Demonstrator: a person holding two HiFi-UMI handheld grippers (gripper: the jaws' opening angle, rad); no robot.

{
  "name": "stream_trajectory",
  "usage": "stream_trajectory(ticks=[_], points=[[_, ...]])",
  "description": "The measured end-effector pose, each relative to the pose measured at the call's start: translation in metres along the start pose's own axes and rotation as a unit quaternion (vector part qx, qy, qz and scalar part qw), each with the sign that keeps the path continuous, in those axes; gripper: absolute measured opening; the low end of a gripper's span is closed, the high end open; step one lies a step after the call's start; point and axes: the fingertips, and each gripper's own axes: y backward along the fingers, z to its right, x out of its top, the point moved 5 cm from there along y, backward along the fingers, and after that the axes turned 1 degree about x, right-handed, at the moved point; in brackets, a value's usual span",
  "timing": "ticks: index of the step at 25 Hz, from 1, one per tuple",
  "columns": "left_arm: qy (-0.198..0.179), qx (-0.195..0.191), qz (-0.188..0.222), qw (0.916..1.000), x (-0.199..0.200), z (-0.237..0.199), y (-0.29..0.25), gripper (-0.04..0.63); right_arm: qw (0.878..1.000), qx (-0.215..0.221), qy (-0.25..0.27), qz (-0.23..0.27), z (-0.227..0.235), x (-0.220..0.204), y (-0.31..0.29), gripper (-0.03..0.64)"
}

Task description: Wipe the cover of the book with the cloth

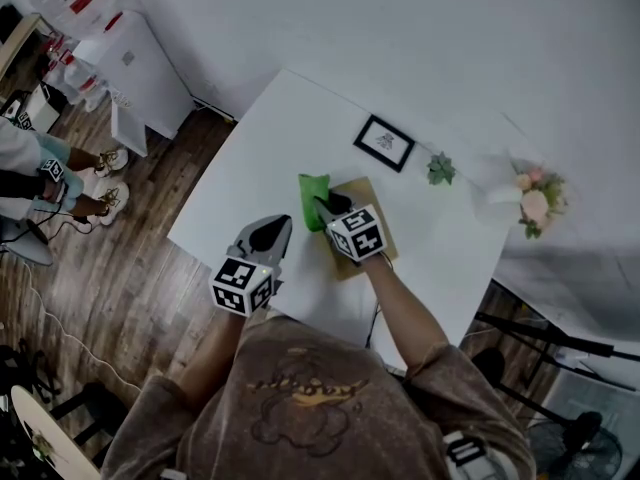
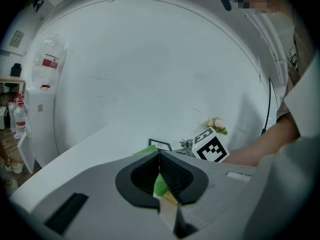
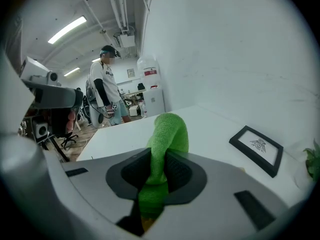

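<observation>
A brown book (image 1: pixel 365 194) lies on the white table (image 1: pixel 270 138). The green cloth (image 1: pixel 312 198) sits at the book's left edge. My right gripper (image 1: pixel 325 206) is shut on the cloth (image 3: pixel 167 134), which bulges up between its jaws (image 3: pixel 159 156). My left gripper (image 1: pixel 275 228) hovers over the table just left of the book, its jaws (image 2: pixel 159 155) shut with nothing held. A sliver of the cloth (image 2: pixel 148 150) shows past the left gripper's tips.
A black picture frame (image 1: pixel 384 142) lies beyond the book, with a small succulent (image 1: pixel 440 169) and a vase of flowers (image 1: pixel 530 200) to its right. A person (image 3: pixel 106 84) stands on the wood floor off the table's left end, near a water dispenser (image 1: pixel 130 63).
</observation>
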Motion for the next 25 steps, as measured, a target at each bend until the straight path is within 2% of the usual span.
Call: stream_trajectory(ticks=[9, 25], points=[[-0.001, -0.017, -0.013, 0.9998, -0.005, 0.008, -0.015, 0.005, 1.000, -0.025, -0.019, 0.002, 0.027, -0.007, 0.015, 0.069], [-0.009, -0.046, -0.037, 0.9982, -0.014, 0.027, -0.033, 0.005, 0.990, -0.116, -0.075, 0.003, 0.104, -0.042, 0.081, 0.069]])
